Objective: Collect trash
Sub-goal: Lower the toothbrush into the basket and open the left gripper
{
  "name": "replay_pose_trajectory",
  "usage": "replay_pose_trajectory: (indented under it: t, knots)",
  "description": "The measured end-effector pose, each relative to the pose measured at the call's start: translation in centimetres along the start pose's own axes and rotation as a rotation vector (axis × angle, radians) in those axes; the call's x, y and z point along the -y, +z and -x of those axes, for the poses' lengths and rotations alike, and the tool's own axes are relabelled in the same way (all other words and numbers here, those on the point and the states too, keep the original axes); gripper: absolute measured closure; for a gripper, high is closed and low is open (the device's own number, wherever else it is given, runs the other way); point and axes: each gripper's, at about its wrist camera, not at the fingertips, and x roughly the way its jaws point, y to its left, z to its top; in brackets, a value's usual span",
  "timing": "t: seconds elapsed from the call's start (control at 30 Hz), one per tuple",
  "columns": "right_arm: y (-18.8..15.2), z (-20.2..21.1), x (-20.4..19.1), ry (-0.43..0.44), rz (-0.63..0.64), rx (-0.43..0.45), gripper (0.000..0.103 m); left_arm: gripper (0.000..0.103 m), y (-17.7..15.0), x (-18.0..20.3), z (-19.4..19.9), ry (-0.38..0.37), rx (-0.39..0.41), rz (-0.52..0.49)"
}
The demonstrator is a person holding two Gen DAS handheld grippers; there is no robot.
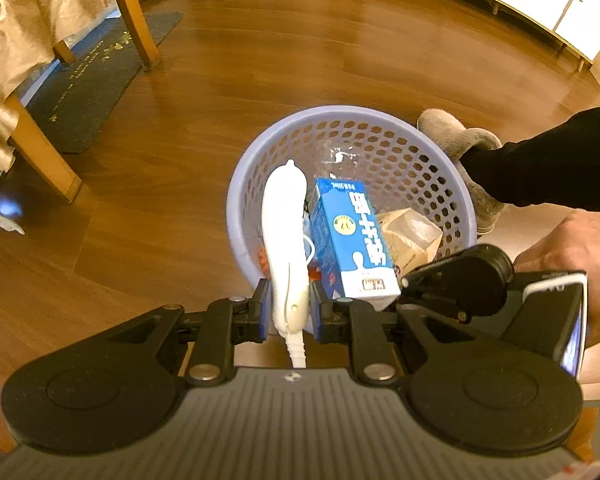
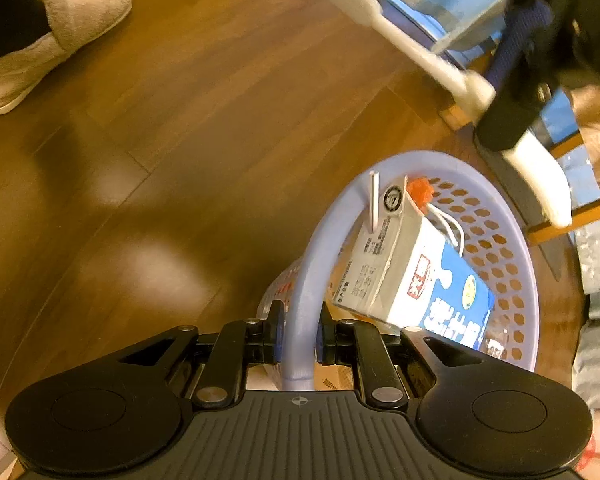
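Wood floor (image 1: 284, 60) is seen under a lilac perforated basket (image 1: 420, 168). A blue-white milk carton (image 1: 350, 236) is propped inside the basket, with crumpled wrappers (image 1: 410, 236) beside it. A white curved plastic piece (image 1: 284, 236) is clamped by the left tool (image 1: 289, 308), held above the basket's near rim. The basket's rim (image 2: 300, 320) is gripped by the right tool (image 2: 299, 334), jaws clenched on it.
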Motion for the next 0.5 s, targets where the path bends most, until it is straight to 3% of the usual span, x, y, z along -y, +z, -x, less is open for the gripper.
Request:
replay_pose_trajectory:
  t: [0.5]
  knots:
    - [-0.9,3.3,-2.0,0.001,-0.02,-0.009,0.093,0.087,2.3,1.3,-1.8,-0.023,-0.015,0.032]
